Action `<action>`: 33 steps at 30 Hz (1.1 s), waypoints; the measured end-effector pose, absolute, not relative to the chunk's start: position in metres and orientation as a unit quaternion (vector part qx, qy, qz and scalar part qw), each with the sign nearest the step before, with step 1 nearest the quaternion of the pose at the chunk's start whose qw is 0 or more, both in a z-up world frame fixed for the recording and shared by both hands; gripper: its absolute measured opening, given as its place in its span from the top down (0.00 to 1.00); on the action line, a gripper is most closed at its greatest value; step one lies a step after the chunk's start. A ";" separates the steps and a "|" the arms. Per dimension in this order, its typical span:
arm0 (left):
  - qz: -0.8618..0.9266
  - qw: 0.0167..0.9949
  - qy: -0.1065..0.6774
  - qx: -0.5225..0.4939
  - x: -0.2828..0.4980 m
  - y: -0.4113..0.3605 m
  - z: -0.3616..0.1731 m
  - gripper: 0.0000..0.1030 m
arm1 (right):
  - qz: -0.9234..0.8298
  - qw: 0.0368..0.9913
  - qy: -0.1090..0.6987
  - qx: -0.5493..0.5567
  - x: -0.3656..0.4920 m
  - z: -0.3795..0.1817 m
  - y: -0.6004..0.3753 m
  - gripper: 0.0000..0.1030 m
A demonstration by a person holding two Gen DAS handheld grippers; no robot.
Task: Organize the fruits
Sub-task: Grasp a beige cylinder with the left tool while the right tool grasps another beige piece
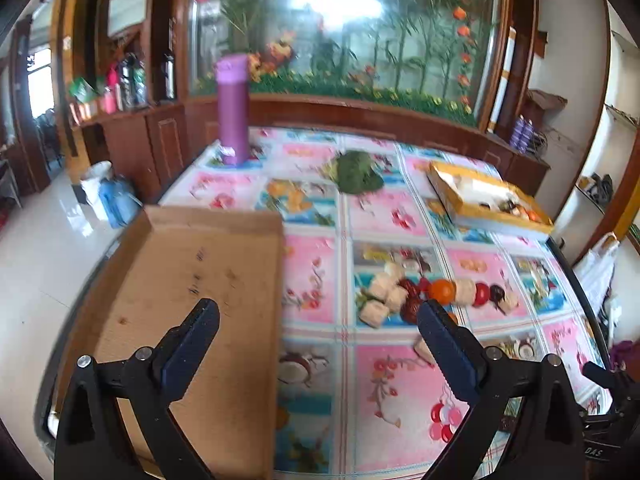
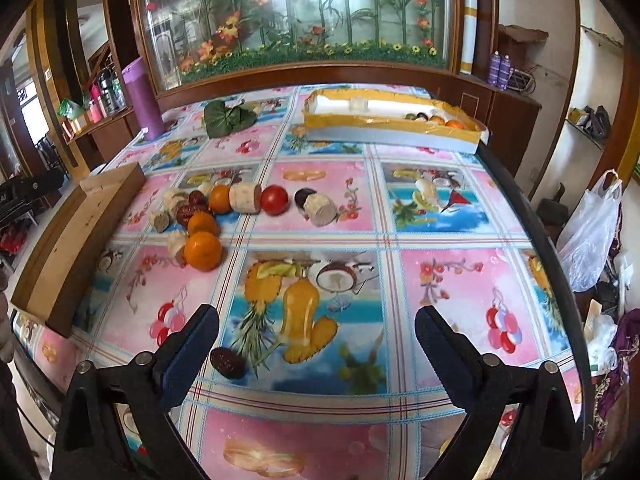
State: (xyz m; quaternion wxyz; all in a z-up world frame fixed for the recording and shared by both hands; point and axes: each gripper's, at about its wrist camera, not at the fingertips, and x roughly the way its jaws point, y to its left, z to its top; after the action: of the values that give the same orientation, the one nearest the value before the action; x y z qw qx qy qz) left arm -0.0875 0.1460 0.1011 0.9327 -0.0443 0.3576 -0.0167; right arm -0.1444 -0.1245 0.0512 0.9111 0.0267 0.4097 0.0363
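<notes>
Fruit cluster (image 2: 208,216) lies on the desk (image 2: 440,280), mid-left; cardboard box (image 2: 76,236) at the left edge beside it; tray (image 2: 384,128) at the far right, fruit in its right end; bottle (image 2: 142,98) far left; leafy bundle (image 2: 228,120) between bottle and tray; one date (image 2: 227,362) lies alone, nearest.

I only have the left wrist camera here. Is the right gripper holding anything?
Observer: No. The right gripper is open and empty above the tablecloth.
Operator: Any stray fruit near it?
Observer: Yes, one dark date lies alone beside its left finger.
Operator: What is mostly hidden behind my right-hand finger?
Observer: A large orange, lying on the cloth with nothing gripping it.
</notes>
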 end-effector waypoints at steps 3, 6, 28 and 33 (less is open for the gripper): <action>-0.048 0.923 0.380 -0.028 -0.081 0.126 0.084 0.04 | 0.067 0.900 0.429 0.033 -0.141 0.038 -0.117 0.10; -0.085 0.915 0.394 -0.008 -0.074 0.103 0.069 0.05 | 0.088 0.894 0.438 0.038 -0.131 0.035 -0.108 0.13; -0.190 0.877 0.441 0.027 -0.046 0.064 0.025 0.45 | 0.068 0.902 0.414 0.104 -0.002 0.035 -0.150 0.37; -0.202 0.876 0.437 0.027 -0.039 0.063 0.025 0.45 | 0.070 0.895 0.431 0.092 0.007 0.019 -0.140 0.37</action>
State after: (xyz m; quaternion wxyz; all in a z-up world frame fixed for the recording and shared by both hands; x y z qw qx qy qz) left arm -0.0390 0.0628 0.0253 0.8763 0.0267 0.4366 -0.2020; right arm 0.0067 -0.1396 0.0194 0.8949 0.0924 0.4310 0.0700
